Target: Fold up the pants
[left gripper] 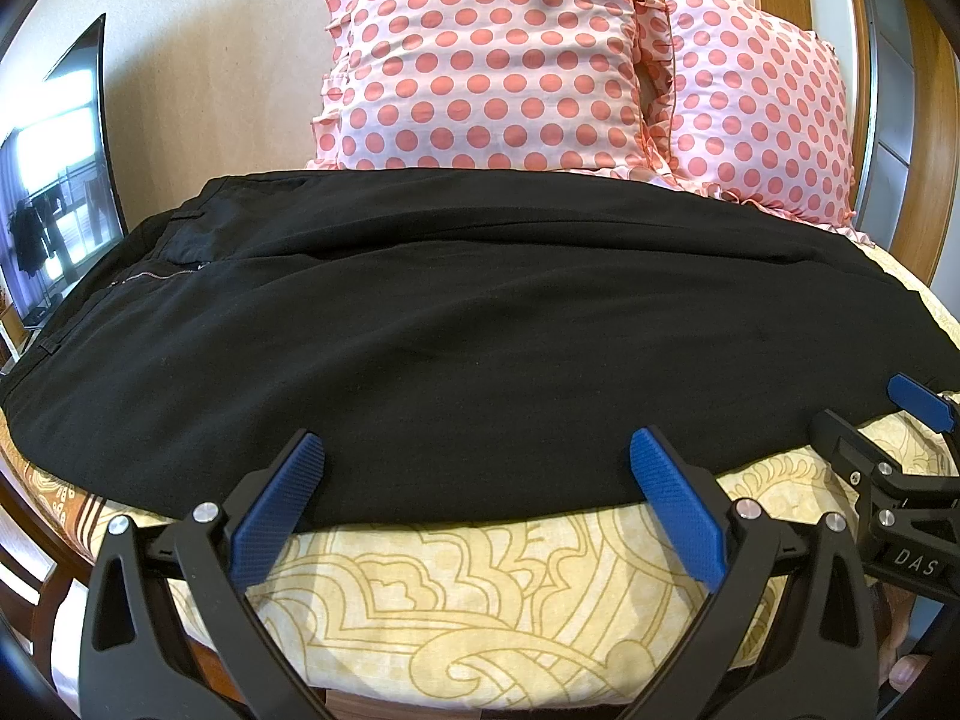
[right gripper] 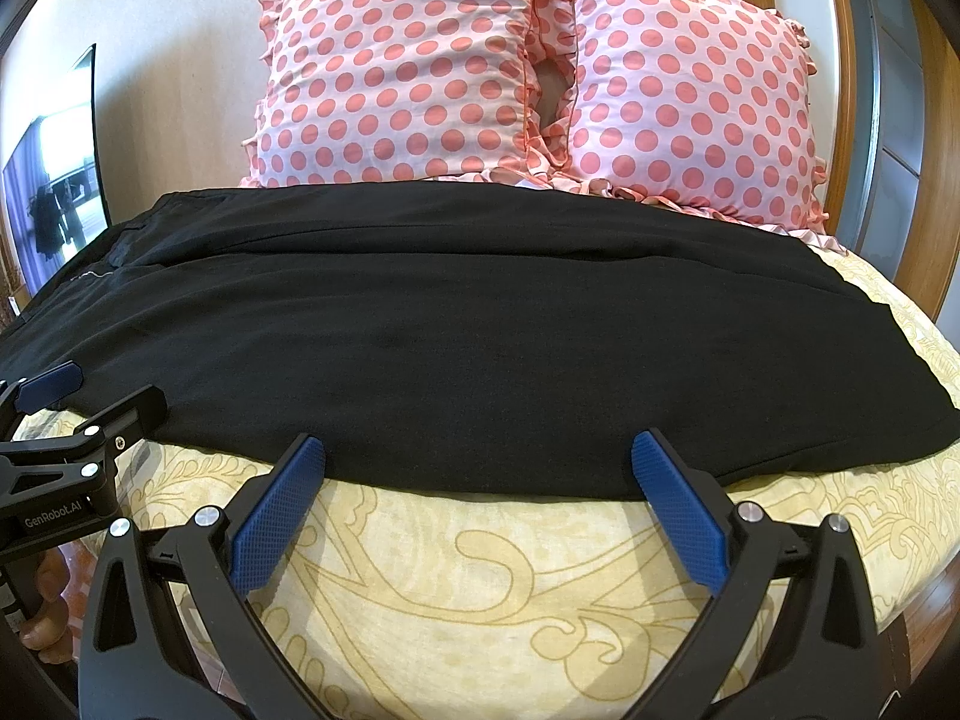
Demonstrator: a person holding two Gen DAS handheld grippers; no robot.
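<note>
Jaws spread, both grippers [left gripper: 477, 450] [right gripper: 477, 450] at pants [left gripper: 480, 324] edge.

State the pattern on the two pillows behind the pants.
The pillows are pale pink with coral polka dots and ruffled edges, clearest in the right wrist view.

Bare yellow bedspread [right gripper: 480, 588] is lying open along the near edge, giving both claws room to slide in under the hem of the black pants [right gripper: 456, 348]. Far side is blocked: two polka-dot pillows [left gripper: 486, 60] are standing against the wall, touching the pants' back edge. Left claw [left gripper: 477, 480] and right claw [right gripper: 477, 480] are sitting close beside each other.
</note>
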